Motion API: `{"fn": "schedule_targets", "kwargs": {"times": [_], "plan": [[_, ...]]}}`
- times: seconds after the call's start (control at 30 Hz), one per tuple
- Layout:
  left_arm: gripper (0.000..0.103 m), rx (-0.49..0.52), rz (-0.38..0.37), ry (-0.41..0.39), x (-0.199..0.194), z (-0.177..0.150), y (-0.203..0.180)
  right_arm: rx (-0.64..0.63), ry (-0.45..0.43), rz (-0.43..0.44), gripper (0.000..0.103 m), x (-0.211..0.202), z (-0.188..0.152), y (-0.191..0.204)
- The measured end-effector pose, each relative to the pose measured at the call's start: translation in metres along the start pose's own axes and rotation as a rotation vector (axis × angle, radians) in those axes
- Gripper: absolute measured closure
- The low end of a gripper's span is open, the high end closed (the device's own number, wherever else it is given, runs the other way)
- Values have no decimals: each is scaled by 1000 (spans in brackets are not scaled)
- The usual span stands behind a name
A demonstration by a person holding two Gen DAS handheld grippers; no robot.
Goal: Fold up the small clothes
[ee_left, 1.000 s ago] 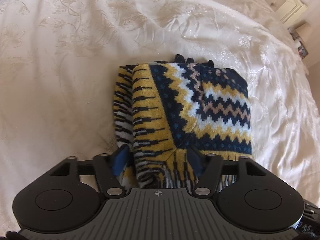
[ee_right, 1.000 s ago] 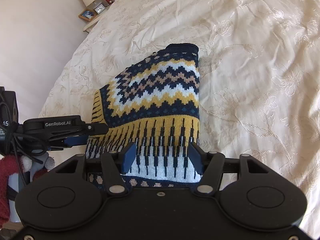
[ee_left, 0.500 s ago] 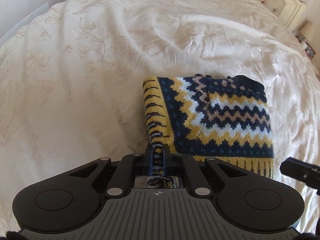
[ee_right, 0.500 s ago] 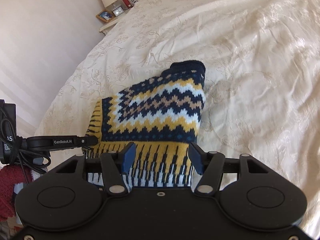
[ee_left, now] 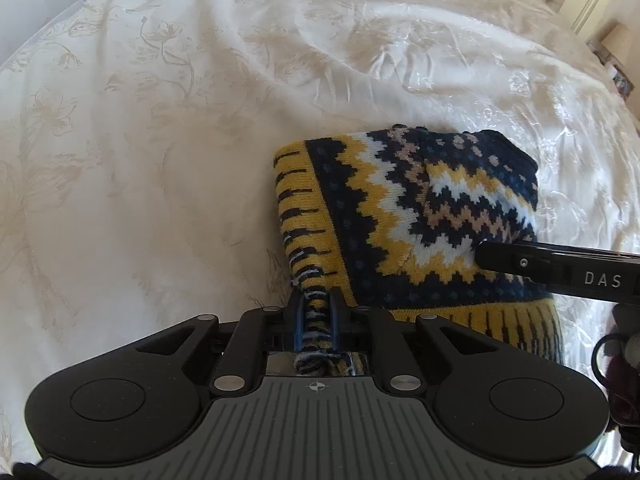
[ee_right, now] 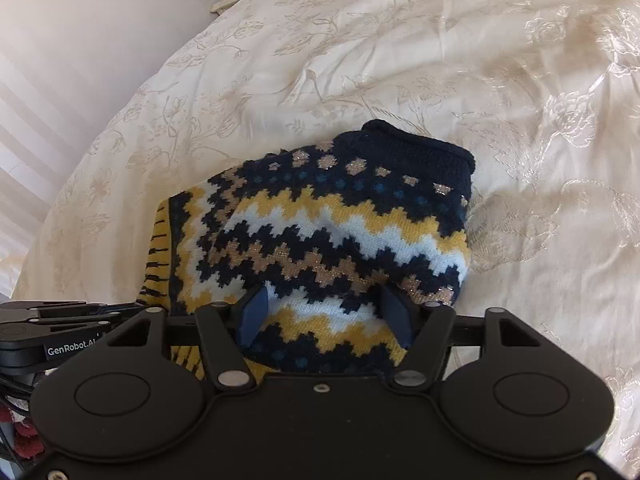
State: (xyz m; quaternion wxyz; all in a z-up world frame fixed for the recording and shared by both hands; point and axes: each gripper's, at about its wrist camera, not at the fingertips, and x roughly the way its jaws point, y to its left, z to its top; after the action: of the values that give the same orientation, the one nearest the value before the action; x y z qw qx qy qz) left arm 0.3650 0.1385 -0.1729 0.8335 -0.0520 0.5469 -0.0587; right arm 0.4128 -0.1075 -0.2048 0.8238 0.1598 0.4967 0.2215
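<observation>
A small knitted sweater (ee_left: 404,224) in navy, mustard, pale blue and tan zigzag bands lies folded on a cream floral-embroidered bedspread (ee_left: 160,140), and its striped mustard-and-black corner runs between the blue-padded fingers (ee_left: 299,322) of the left gripper (ee_left: 316,320), which are pressed together on that bunched edge low at the bed's surface. The right gripper (ee_right: 326,312) hangs over the sweater's near side, its fingers (ee_right: 252,314) spread wide apart with the zigzag knit lying beneath and between them, ungripped, while the left gripper's black body reaches in from the left.
</observation>
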Motion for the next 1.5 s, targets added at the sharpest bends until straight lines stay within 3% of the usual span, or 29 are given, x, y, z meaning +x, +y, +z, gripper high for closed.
{"fn": "schedule_targets", "kwargs": {"times": [0.1, 0.17, 0.3, 0.43, 0.63, 0.97, 1.27, 1.47, 1.5], "plan": [[77, -55, -78, -19, -13, -2, 10, -39, -14, -11, 33, -12, -2, 7], [62, -69, -118, -27, -24, -8, 16, -14, -48, -5, 33, -25, -7, 5], [54, -60, -122, -29, -41, -26, 21, 87, -115, -11, 27, -48, -19, -11], [44, -57, -145, 16, -44, -46, 22, 165, -116, -18, 26, -58, -30, -28], [44, -50, -189, 79, -23, -63, 11, 192, -66, -16, 23, -52, -38, -42], [42, -96, -260, 112, 16, -37, 0, 240, -1, 66, 18, -14, -21, -53], [35, -135, -331, 138, 23, -47, 6, 291, 36, 164, 4, 17, -8, -55], [37, -165, -412, 143, 20, -57, 13, 331, 47, 192, 5, 10, -23, -54], [47, -168, -441, 145, 21, -56, 14, 329, 54, 194, 18, 9, -25, -52]]}}
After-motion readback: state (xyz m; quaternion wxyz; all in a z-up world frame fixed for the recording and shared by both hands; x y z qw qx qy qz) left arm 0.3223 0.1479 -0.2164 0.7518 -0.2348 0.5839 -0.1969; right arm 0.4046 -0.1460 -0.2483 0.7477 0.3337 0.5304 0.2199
